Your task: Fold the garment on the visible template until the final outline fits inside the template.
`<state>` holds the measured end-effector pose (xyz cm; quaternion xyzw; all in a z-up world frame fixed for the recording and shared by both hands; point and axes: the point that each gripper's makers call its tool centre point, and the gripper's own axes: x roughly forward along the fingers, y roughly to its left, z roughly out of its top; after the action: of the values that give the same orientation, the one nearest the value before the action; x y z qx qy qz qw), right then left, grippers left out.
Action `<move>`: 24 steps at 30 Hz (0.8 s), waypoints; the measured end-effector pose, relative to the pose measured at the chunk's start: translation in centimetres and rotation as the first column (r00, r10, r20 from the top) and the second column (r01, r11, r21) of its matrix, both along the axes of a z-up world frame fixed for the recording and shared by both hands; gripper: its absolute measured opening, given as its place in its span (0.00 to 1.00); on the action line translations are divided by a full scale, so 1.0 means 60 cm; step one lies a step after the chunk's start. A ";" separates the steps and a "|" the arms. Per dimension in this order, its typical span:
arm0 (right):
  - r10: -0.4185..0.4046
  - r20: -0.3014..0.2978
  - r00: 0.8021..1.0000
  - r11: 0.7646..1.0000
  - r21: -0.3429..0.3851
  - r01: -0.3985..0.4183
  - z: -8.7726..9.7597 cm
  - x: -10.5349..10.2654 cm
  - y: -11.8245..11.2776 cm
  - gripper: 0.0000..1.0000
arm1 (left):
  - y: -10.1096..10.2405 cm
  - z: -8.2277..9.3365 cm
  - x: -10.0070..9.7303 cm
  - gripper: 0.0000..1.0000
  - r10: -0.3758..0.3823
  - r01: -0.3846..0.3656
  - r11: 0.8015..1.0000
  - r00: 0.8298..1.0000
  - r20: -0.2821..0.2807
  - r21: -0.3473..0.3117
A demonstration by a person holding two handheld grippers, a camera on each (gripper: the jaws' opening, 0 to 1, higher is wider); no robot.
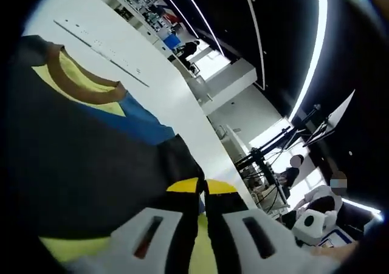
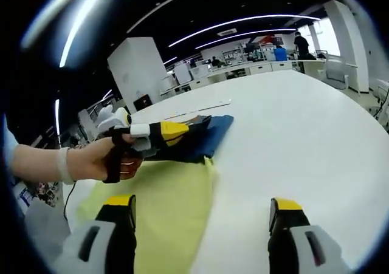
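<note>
The left gripper (image 1: 203, 192) fingers pinch the garment (image 1: 91, 158) edge between them, apparently to fold it, while the right gripper (image 2: 202, 216) fingers stand spread and empty above the yellow template (image 2: 170, 213) on the desk (image 2: 292, 140).

Dark, blue and yellow fabric garment (image 1: 91, 164): lower part cut off by frame edge; hem hidden behind left claw (image 1: 203, 192).

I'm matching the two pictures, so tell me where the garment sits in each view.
Left gripper view: the garment spreads across the left and centre, its dark edge pinched in the left tongs.
Right gripper view: the garment is centre-left, a dark and blue fold above the white table.
Shared landmark: the yellow-tipped left tongs.
</note>
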<state>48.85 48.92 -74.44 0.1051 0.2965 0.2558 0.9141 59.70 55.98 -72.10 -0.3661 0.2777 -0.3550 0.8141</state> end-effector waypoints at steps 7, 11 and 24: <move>0.005 0.001 1.000 1.000 -0.002 -0.005 0.002 0.001 0.002 0.92 | -0.007 0.006 -0.006 0.02 -0.029 0.028 1.000 0.998 0.048 0.011; 0.012 0.002 1.000 1.000 -0.008 -0.012 0.002 -0.001 0.002 0.93 | -0.016 0.022 -0.008 0.22 -0.041 0.041 0.999 0.995 0.086 0.003; 0.016 -0.002 1.000 1.000 -0.010 -0.016 0.006 -0.005 0.004 0.94 | -0.003 0.025 -0.007 0.99 -0.090 0.053 0.985 0.970 0.228 0.162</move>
<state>48.57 49.14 -74.11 0.0985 0.2996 0.2614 0.9122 59.30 55.79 -70.58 -0.2471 0.2195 -0.4023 0.8538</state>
